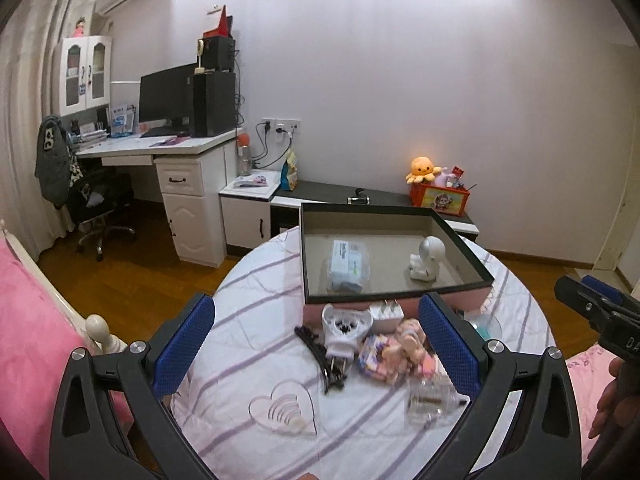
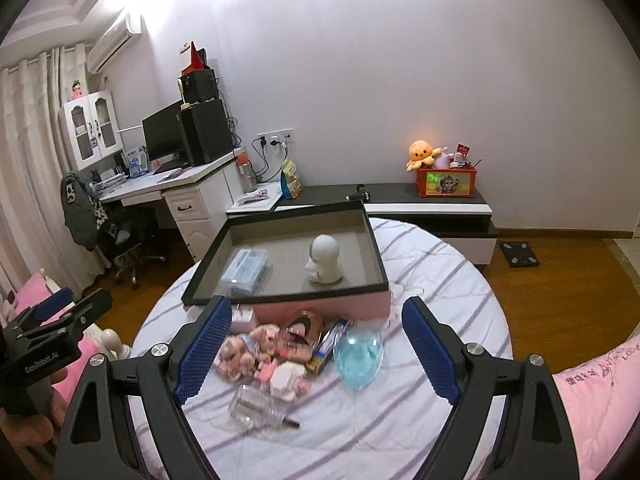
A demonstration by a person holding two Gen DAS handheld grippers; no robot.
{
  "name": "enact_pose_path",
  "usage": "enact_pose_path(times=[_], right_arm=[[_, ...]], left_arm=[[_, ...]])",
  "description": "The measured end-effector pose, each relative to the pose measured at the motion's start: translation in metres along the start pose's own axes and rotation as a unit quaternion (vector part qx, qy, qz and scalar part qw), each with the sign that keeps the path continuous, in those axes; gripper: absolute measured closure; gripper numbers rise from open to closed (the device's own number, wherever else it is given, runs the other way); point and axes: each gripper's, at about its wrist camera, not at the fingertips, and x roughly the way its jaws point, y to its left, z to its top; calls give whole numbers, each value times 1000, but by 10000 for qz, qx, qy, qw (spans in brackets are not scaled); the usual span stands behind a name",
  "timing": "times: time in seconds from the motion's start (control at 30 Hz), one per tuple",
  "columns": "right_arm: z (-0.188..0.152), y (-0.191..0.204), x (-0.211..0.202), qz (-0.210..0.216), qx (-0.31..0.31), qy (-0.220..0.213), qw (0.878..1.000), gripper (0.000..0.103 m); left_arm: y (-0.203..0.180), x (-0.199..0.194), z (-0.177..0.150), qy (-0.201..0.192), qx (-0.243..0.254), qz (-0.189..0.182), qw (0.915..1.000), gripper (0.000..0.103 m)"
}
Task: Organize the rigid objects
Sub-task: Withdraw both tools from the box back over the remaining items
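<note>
On the round table covered in a white cloth with purple stripes (image 2: 440, 280), a shallow box with a dark rim and pink outer wall (image 2: 320, 306) sits toward the far edge, already holding a clear plastic packet (image 2: 246, 270) on its left and a white ceramic astronaut figurine (image 2: 325, 260) on its right. The loose pile lies just in front of the box's near wall: a white plug-in device (image 1: 342, 332), a black hair clip (image 1: 324, 364), small pink dolls (image 2: 244, 350), a clear blue-tinted glass cup (image 2: 357, 354) lying on its side, and a clear glass bottle (image 2: 260, 406) nearest the table's front edge. The left gripper (image 1: 316, 348) and the right gripper (image 2: 316, 350) both stand wide open and empty, above the pile and touching nothing. The bottle and cup look hard, smooth and breakable, likely slippery between pads; I would take the bottle across its body at mid-length, and the plug by its flat sides.
</note>
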Motion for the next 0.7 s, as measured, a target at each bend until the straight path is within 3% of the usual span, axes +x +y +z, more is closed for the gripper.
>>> enact_pose_path(times=[0.7], right_arm=[[-13,2,-16,-56,-22,-2,10000,15]], left_arm=[[-2,-21,-12,-51,134,61,9999,0]])
